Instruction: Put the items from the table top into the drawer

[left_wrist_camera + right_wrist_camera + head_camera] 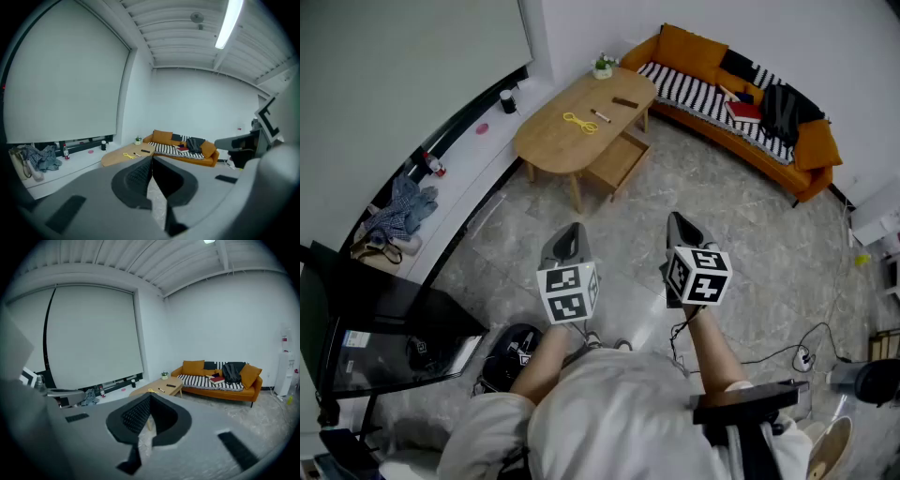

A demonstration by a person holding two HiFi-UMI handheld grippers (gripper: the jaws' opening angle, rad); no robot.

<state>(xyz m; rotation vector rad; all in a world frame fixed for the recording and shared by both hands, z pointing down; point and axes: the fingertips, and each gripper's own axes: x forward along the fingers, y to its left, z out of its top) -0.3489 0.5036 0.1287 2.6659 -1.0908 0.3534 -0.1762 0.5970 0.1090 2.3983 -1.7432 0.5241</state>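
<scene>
Your left gripper (570, 231) and right gripper (679, 221) are both closed tip to tip with nothing between the pads. They sit side by side above the floor. All task items are well ahead of the jaws.

The table (546, 141) is dead ahead of the right jaws and ahead-left of the left jaws. Its drawer (617, 161) stands open beneath the top.

On the top, going away from you: yellow item (579, 123), marker (601, 116), dark flat object (625, 102), small plant (603, 66) at the far end. The sofa (694, 58) is beyond that.
</scene>
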